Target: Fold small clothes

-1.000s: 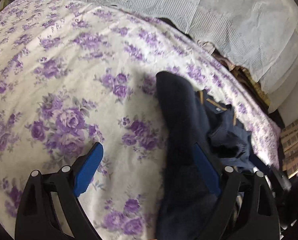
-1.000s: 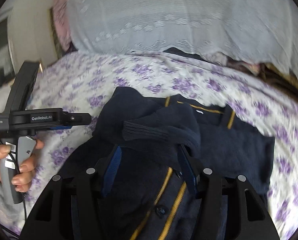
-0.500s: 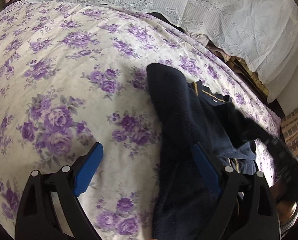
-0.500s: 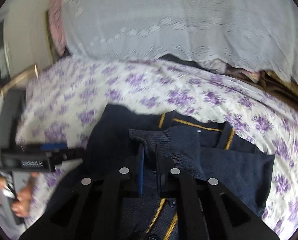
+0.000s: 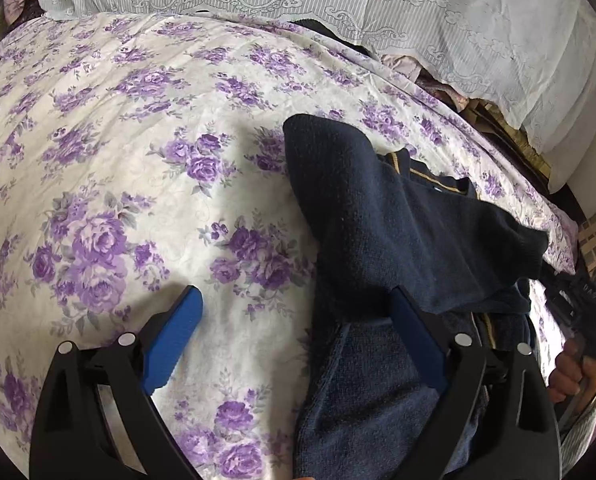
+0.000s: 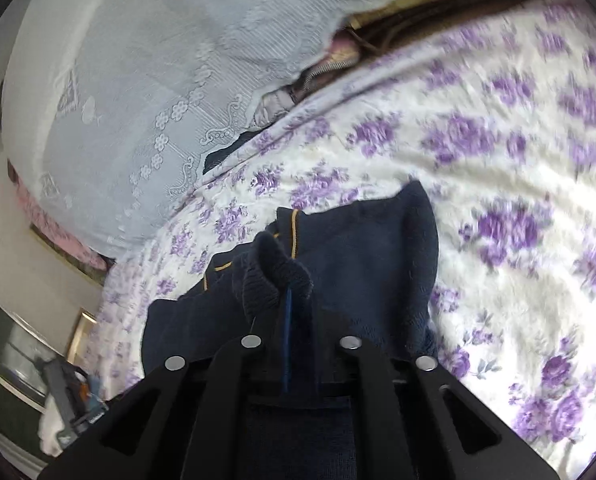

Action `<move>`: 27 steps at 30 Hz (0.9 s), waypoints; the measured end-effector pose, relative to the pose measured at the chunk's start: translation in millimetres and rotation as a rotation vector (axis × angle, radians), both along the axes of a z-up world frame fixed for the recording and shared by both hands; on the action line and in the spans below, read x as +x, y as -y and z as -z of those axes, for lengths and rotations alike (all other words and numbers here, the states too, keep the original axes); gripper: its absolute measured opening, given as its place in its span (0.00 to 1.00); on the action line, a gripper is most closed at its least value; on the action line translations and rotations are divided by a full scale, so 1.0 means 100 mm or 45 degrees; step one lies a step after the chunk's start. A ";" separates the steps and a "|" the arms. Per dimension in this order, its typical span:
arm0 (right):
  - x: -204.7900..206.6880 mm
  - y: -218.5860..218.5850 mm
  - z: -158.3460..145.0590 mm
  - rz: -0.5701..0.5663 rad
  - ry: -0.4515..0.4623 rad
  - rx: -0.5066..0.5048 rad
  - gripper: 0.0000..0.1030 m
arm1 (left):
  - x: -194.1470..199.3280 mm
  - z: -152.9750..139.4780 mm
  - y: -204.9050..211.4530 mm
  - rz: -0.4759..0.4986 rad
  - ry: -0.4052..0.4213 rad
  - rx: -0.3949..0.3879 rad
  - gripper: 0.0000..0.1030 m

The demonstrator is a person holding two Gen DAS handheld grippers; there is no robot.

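The right gripper (image 6: 294, 312) has its 2 fingers clenched on the ribbed sleeve cuff (image 6: 276, 276) of the navy cardigan (image 6: 357, 256), held up above the garment. The left gripper (image 5: 294, 332) is spread wide, 1 blue pad (image 5: 415, 340) touching the cardigan's left edge, which lies on the purple-flowered bedsheet (image 5: 138, 140), the lace cover (image 5: 437, 12) at the far side

Soft bright daylight; heavy fisheye bending, dark corners; the right wrist view's bedspread (image 6: 497, 184) blurs rightward.

Black left gripper (image 5: 294, 320), blue pads (image 5: 174, 336), silver screws; skin perhaps tan.
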State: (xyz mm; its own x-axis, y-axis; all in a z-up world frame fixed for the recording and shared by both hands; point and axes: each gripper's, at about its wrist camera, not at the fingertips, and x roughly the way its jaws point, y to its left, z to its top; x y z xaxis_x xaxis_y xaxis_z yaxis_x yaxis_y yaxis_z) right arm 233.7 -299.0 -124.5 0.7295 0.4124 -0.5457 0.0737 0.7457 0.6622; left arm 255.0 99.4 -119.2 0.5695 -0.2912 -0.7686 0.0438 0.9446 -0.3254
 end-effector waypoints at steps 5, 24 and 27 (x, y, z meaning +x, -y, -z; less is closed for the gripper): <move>0.10 0.05 0.11 -0.009 -0.024 0.079 0.48 | 0.03 0.08 0.09 -0.010 0.007 0.057 0.92; 0.13 0.13 0.19 0.050 -0.058 0.229 0.51 | 0.02 0.12 0.15 0.013 0.037 0.107 0.95; 0.06 0.15 0.20 0.081 -0.125 0.242 0.50 | 0.02 0.12 0.15 0.012 0.038 0.103 0.95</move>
State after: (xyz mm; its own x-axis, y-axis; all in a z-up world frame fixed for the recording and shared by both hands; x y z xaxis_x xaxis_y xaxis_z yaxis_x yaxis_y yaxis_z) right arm 239.2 -314.3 -144.6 0.7046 0.4694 -0.5322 0.1875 0.6002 0.7776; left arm 256.6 84.5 -131.2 0.5899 -0.2339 -0.7728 0.0611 0.9673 -0.2461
